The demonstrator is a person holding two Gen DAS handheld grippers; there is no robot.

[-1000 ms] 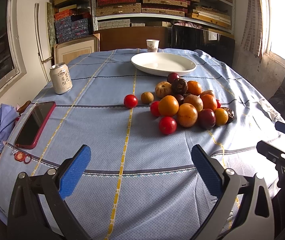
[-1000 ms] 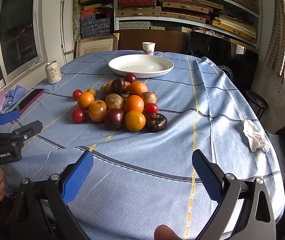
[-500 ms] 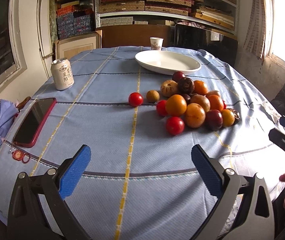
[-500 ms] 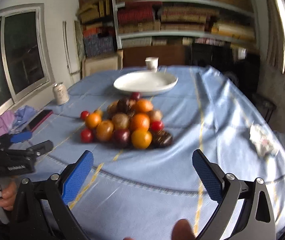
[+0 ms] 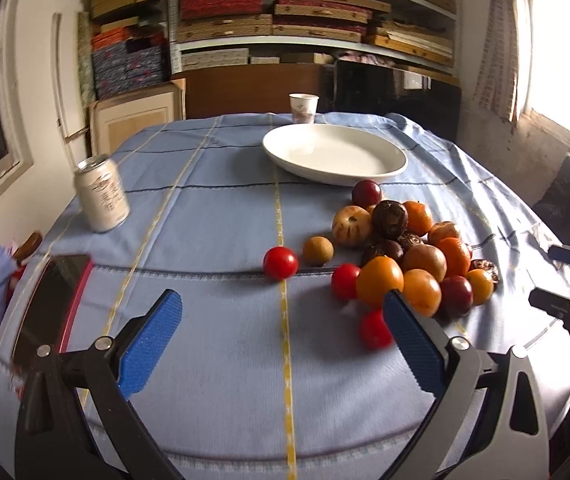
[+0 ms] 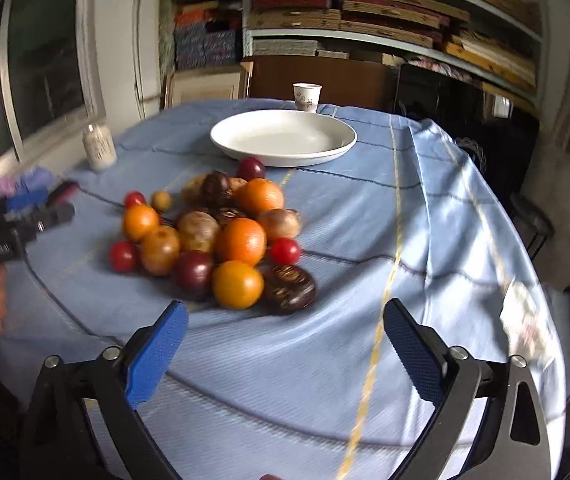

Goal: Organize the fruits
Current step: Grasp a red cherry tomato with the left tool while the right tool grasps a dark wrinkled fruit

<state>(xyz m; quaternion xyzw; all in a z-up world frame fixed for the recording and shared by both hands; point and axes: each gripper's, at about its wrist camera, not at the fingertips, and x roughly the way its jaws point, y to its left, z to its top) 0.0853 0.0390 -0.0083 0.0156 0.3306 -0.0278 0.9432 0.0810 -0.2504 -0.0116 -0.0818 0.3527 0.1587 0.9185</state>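
Observation:
A heap of fruit [image 5: 405,256] lies on the blue tablecloth: oranges, dark purple and brown fruits and small red tomatoes. One tomato [image 5: 280,263] sits apart to the left; another [image 5: 373,330] is just beyond my left gripper's right finger. My left gripper [image 5: 281,320] is open and holds nothing. My right gripper [image 6: 285,320] hovers short of the fruit heap [image 6: 221,232], its jaws closing with nothing between them. Behind the heap stands an empty white plate [image 5: 335,154], also in the right wrist view [image 6: 283,138].
A drink can [image 5: 103,194] and a phone in a red case [image 5: 51,304] lie at the table's left. A paper cup [image 5: 303,107] stands behind the plate. A crumpled tissue [image 6: 525,320] lies at the right edge. Shelves fill the back wall.
Both grippers have moved forward towards the fruit, which now looks larger and nearer. The right gripper's fingers stand slightly closer together than before.

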